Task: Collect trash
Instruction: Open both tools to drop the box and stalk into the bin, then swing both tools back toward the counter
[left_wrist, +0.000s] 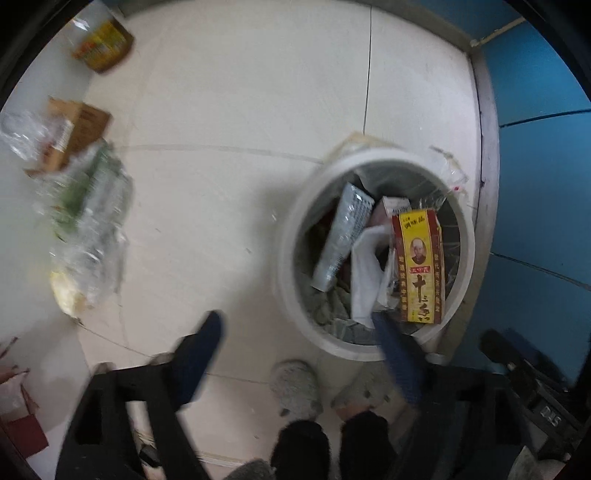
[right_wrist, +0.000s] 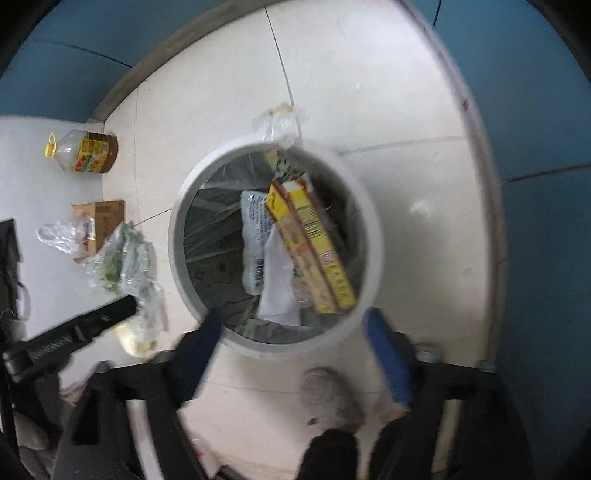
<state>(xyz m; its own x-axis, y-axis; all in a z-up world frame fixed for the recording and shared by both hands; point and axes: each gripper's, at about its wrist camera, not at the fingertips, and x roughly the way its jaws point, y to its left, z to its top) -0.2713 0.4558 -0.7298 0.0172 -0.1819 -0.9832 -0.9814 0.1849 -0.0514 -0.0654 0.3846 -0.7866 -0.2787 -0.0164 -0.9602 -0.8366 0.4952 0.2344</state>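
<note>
Both grippers hang over the white bin: the left gripper (left_wrist: 295, 332) and right gripper (right_wrist: 295, 325) each stand wide and carry nothing. Inside the bin (right_wrist: 371, 236) lie a yellow box (right_wrist: 314, 243), a silver pouch (left_wrist: 343, 236) and white paper (left_wrist: 365, 273). Beyond the bin, on the floor, wait clear plastic wrappers (right_wrist: 125, 258), a cardboard box (right_wrist: 105, 218), then an oil bottle (right_wrist: 86, 151). Best to swing one gripper toward the wrappers, nearest the bin, and pinch a bunched fold, since thin film likely slips.

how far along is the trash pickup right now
Done: the yellow box, a silver packet and white paper sit in the white bin. In hand: nothing; the left hand-held gripper and right hand-held gripper are both open. Left: clear plastic bags, a cardboard box and an oil bottle on the floor.
</note>
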